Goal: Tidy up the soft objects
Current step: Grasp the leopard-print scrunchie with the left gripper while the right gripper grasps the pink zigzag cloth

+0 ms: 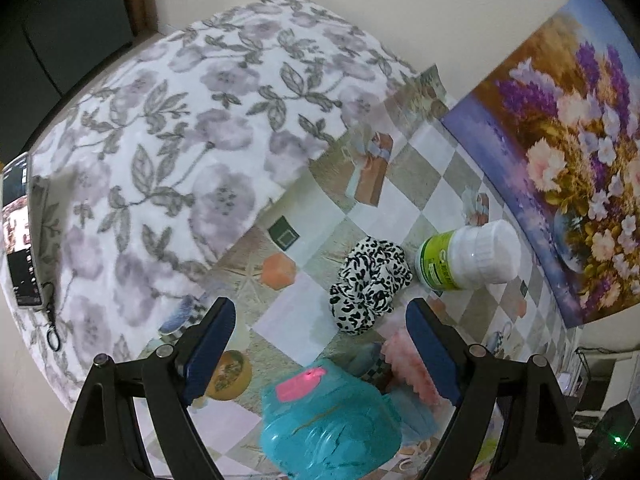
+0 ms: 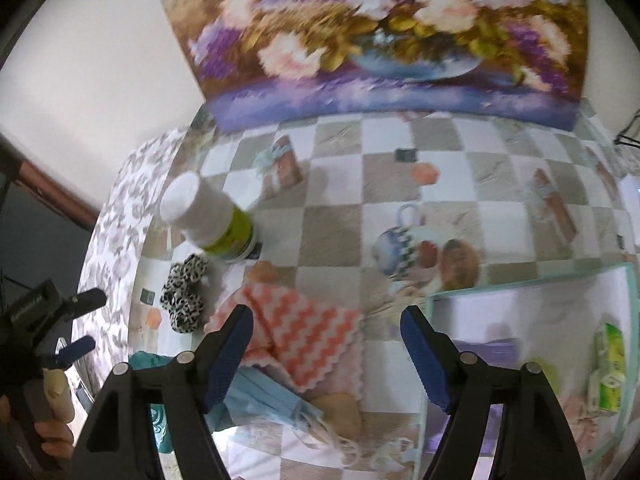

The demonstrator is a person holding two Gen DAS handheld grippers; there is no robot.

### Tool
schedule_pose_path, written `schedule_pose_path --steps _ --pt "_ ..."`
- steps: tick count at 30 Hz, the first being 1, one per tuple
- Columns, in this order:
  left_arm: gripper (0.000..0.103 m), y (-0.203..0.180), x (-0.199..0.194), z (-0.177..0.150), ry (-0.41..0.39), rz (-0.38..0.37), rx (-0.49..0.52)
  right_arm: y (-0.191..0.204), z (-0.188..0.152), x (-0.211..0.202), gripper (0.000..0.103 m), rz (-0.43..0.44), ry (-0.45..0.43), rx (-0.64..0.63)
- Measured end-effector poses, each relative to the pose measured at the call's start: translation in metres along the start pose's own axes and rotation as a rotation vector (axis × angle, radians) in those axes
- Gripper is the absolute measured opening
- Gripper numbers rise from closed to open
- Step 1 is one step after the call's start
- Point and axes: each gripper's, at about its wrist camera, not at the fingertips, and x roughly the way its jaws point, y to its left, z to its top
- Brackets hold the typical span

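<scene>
A black-and-white spotted scrunchie (image 1: pixel 370 280) (image 2: pixel 184 292) lies on the checked tablecloth. Next to it lie a pink-and-white zigzag cloth (image 2: pixel 296 340) (image 1: pixel 404 364), a blue face mask (image 2: pixel 264 396) and a teal bundle (image 1: pixel 328 420) with a pink patch. My left gripper (image 1: pixel 320 344) (image 2: pixel 86 322) hangs open just above the teal bundle, short of the scrunchie, with nothing gripped. My right gripper (image 2: pixel 326 356) stands open over the zigzag cloth, its pads clear of the cloth.
A white bottle (image 1: pixel 468 258) (image 2: pixel 208 216) with a green label stands behind the scrunchie. A flower painting (image 2: pixel 380 40) leans on the wall. A pale-rimmed box (image 2: pixel 520 280) at right holds a green packet (image 2: pixel 608 364). A floral blanket (image 1: pixel 160 140) with a phone (image 1: pixel 18 232) lies at left.
</scene>
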Motion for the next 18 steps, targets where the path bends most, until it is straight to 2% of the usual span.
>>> schedule_pose_path --steps 6,10,15,18 --pt "0.088 -0.015 0.018 -0.002 0.042 -0.016 0.022 0.014 -0.004 0.029 0.079 0.032 0.055 -0.03" --pt "0.087 -0.031 0.03 -0.001 0.073 0.009 0.074 0.016 -0.005 0.044 0.079 0.059 0.088 -0.019" --pt "0.087 -0.044 0.045 0.008 0.127 -0.011 0.096 0.02 -0.008 0.06 0.079 0.075 0.122 -0.022" --pt "0.087 -0.049 0.054 0.014 0.153 0.031 0.118 0.024 -0.009 0.067 0.079 0.089 0.14 -0.026"
